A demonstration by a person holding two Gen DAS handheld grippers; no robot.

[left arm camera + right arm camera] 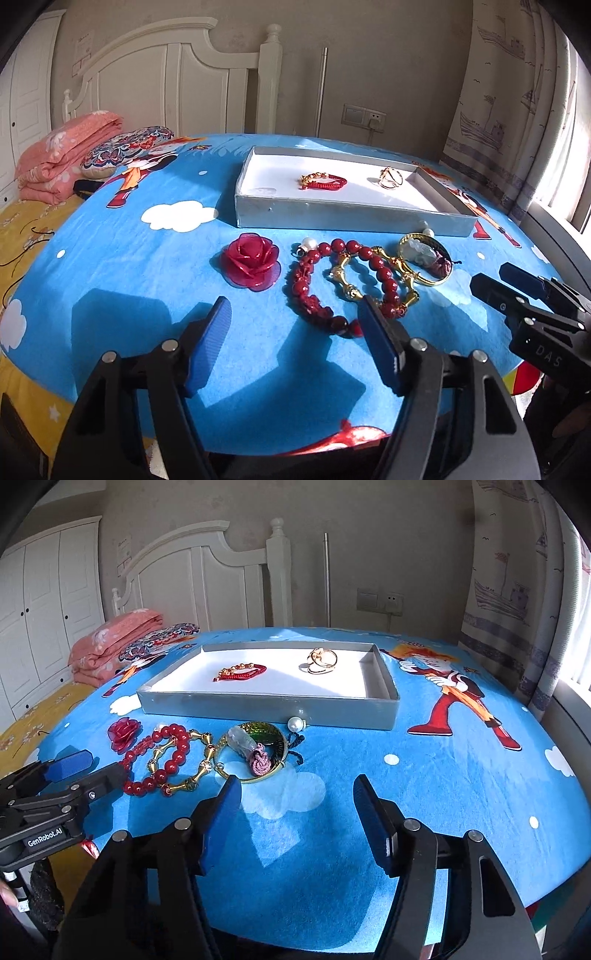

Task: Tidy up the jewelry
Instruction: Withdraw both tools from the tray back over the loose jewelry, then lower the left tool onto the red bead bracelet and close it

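Note:
A shallow grey tray point(332, 216) point(258, 710) with a white floor holds a red cord bracelet point(324, 182) point(240, 672) and a gold ring piece point(388, 178) point(322, 661). In front of it on the blue cloth lie a red fabric rose point(251, 265) point(124, 733), a red bead bracelet point(314, 291) point(173, 760), a gold link bracelet point(347, 280) point(199, 771), a gold bangle with a jade pendant point(424, 258) point(255, 753) and a pearl earring point(296, 723). My left gripper point(295, 314) point(88, 766) is open and empty just before the beads. My right gripper point(295, 790) point(491, 277) is open and empty to their right.
The blue cartoon cloth point(406, 775) covers a round table. A bed with folded pink quilt point(66, 155) and patterned pillow point(125, 147) lies at the left. A white headboard point(177, 85) stands behind; a curtain point(517, 110) and window are on the right.

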